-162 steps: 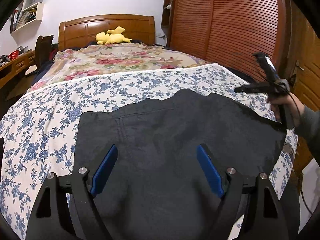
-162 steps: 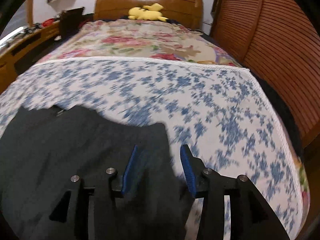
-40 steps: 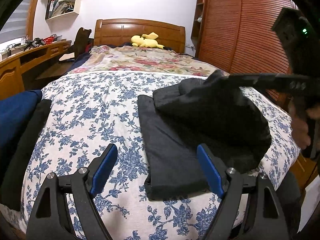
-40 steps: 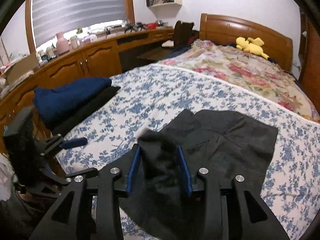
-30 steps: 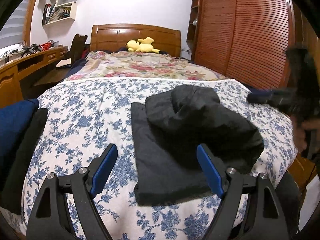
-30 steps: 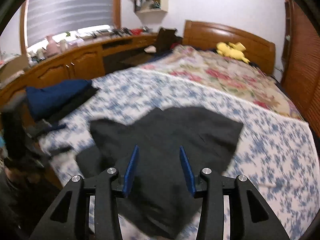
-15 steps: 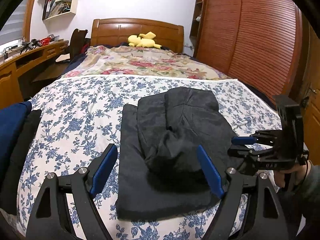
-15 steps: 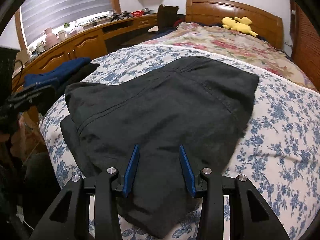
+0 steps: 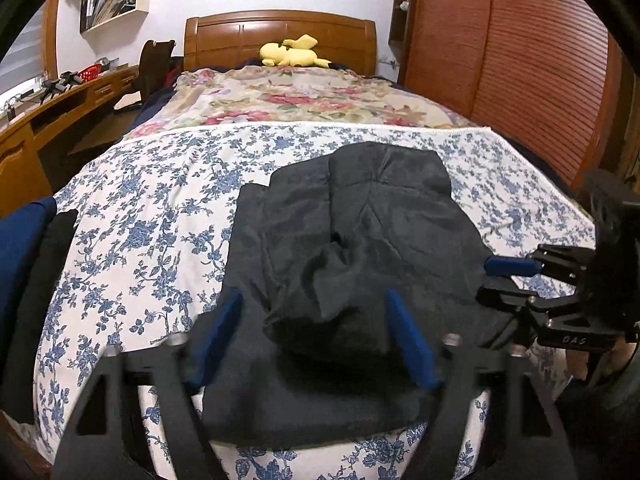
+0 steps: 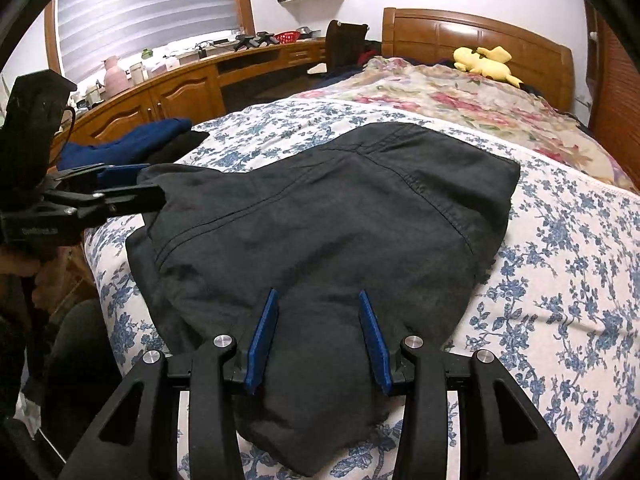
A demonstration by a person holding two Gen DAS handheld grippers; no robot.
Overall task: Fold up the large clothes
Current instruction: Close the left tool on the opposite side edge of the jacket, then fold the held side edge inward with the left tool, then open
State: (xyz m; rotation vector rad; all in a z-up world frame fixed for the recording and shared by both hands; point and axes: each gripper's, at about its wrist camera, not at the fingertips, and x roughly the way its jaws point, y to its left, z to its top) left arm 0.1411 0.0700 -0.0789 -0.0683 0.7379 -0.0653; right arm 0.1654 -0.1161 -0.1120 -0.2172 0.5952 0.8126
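Observation:
A large black garment lies folded over itself on the blue-flowered bedspread, its top layer bunched near the front edge. It also shows in the right wrist view. My left gripper is open, its blue pads either side of the bunched front fold, low over the cloth. In the right wrist view it reaches the garment's left corner. My right gripper is open over the garment's near edge, with cloth between its pads. It also shows at the right in the left wrist view.
Folded navy and black clothes lie at the bed's left edge, also in the left wrist view. A flowered quilt and a yellow plush toy lie by the headboard. A wooden desk runs on the left, a slatted wardrobe on the right.
The right gripper carried the garment's right half over to the left, let it go and drew back to the right edge. The left gripper has dropped lower and closer onto the bunched front fold.

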